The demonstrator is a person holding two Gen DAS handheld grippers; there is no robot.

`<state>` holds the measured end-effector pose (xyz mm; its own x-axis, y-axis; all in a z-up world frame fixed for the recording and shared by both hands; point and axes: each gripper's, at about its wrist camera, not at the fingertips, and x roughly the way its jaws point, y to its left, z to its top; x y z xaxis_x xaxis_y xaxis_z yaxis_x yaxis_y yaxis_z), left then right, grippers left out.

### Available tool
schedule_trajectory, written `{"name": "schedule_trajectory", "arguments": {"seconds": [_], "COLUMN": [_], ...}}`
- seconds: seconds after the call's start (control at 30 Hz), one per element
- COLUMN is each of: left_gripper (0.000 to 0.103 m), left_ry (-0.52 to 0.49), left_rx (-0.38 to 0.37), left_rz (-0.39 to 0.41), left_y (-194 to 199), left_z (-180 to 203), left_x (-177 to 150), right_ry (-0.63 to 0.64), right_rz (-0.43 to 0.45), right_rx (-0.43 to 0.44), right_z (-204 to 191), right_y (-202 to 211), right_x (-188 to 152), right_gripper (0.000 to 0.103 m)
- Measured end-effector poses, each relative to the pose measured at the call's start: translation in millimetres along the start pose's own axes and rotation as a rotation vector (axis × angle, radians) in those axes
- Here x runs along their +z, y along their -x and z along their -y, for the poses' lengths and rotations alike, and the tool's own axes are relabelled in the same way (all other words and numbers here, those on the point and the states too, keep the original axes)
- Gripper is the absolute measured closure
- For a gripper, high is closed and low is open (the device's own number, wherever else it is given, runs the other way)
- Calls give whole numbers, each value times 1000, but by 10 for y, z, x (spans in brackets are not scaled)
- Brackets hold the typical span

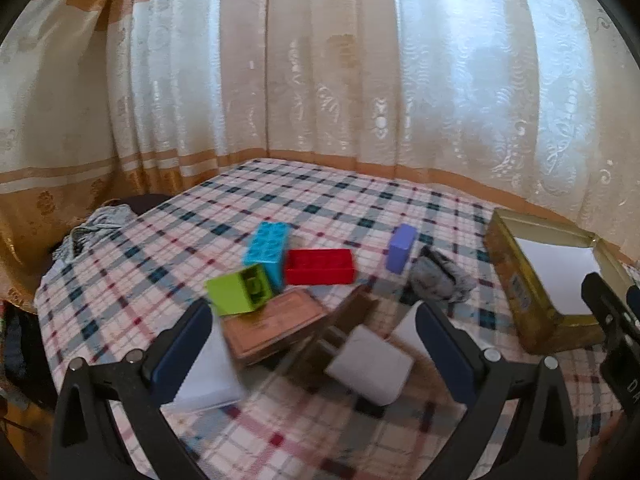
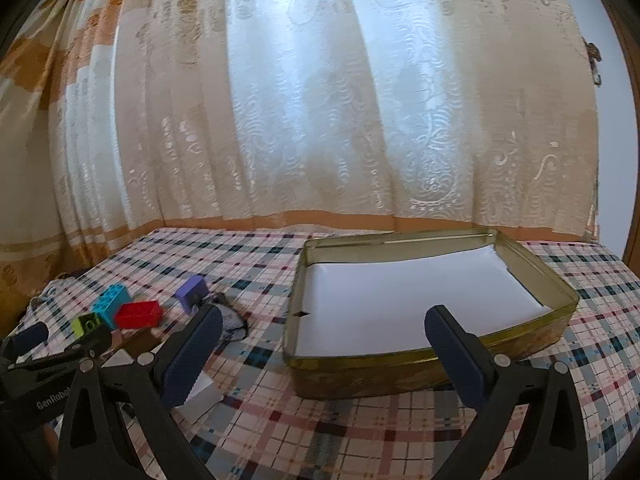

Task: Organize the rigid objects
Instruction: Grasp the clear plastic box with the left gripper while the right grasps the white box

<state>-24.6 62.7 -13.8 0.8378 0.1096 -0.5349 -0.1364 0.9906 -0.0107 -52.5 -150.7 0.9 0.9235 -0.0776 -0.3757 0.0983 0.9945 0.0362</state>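
Toy blocks sit clustered mid-worktop: green block (image 1: 240, 294) tilted, resting partly on a brown box (image 1: 276, 326); blue block (image 1: 267, 252) touching red block (image 1: 320, 266); purple block (image 1: 401, 248) apart to the right, near a grey crumpled cloth (image 1: 438, 278). White cube (image 1: 370, 364) just ahead of the left tongs (image 1: 316, 354), blurred. Left tongs wide open, holding nothing. Gold tin (image 2: 532, 268), lined with white paper, stands open on the checked tablecloth (image 2: 320, 428). Right tongs (image 2: 326, 356) wide open, empty, at the tin's near wall. Patterned curtain (image 2: 320, 100) behind.
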Motion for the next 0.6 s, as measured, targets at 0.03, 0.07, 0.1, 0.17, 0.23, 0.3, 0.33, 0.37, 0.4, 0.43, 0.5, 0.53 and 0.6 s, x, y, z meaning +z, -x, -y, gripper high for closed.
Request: {"name": "schedule_trajectory", "arguments": {"seconds": [0.03, 0.07, 0.1, 0.17, 0.23, 0.3, 0.33, 0.37, 0.4, 0.43, 0.5, 0.53, 0.6], "left_gripper": [0, 0, 0, 0, 0, 0, 0, 0, 0, 0, 0, 0, 0], "left_ry": [-3, -4, -3, 7, 11, 8, 6, 6, 7, 10, 10, 9, 8], "left_rx": [10, 21, 21, 14, 17, 19, 19, 19, 17, 14, 17, 21, 19], "left_rz": [-2, -7, -14, -29, -33, -35, -38, -43, -45, -48, -50, -50, -52], "left_y": [7, 10, 6, -5, -11, -12, -18, -27, -22, -24, -21, -15, -13], "left_z": [-27, -59, -92, -155, -207, -228, -235, -247, -256, -266, -281, -288, -301], "left_x": [-11, -19, -31, -55, -76, -90, -94, -99, -104, -106, -113, -114, -115], "right_ry": [3, 4, 6, 9, 11, 21, 24, 28, 32, 35, 39, 40, 42], "right_rz": [-6, -10, -17, -29, -40, -43, -43, -43, -43, -44, -48, -51, -56], "right_rx": [11, 18, 29, 45, 59, 67, 69, 71, 76, 79, 85, 89, 98], "right_z": [-15, -21, -35, -60, -79, -109, -113, -121, -135, -146, -156, -156, -167], "right_y": [0, -2, -5, -11, -16, -12, -10, -2, 3, 7, 9, 10, 9], "right_x": [-6, -6, -12, -20, -33, -39, -41, -46, -50, -52, -52, -51, -55], "right_gripper": [1, 1, 1, 1, 1, 1, 1, 1, 1, 1, 1, 1, 1]}}
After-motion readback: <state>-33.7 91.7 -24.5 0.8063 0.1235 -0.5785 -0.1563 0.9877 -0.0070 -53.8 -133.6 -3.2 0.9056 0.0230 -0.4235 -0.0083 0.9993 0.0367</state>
